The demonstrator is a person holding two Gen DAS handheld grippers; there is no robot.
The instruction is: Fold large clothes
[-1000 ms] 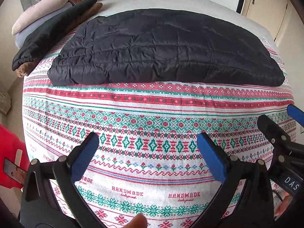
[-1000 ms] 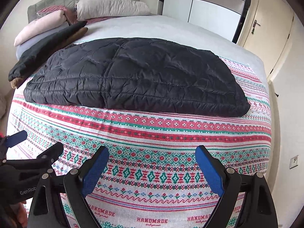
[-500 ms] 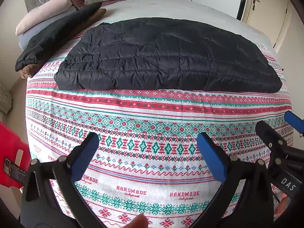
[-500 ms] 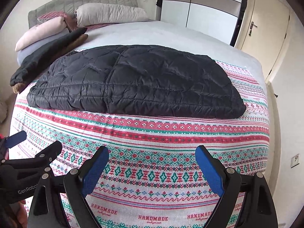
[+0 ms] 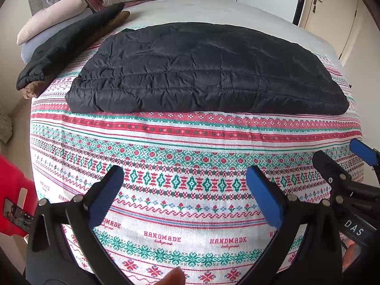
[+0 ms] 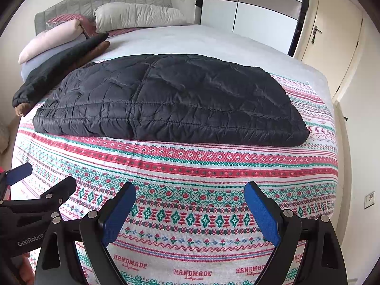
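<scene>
I see the bed (image 6: 213, 45) carrying a patterned cloth (image 6: 190, 166), a folded black jacket (image 6: 171, 99), pillows (image 6: 135, 16) and darker clothes (image 6: 59, 66).

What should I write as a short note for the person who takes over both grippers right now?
Left gripper: open, holding nothing, above the patterned blanket.
Right gripper: open, holding nothing, beside the left one, also above the blanket.
Black quilted jacket: lies folded into a flat bundle across the middle of the bed, on the blanket, beyond both grippers.
Another dark garment lies on a brown one along the left edge, near the pillows.
Done: the jacket looks already folded.
Left: I cannot tell if one more fold is wanted; perhaps move it to the pile.
</scene>
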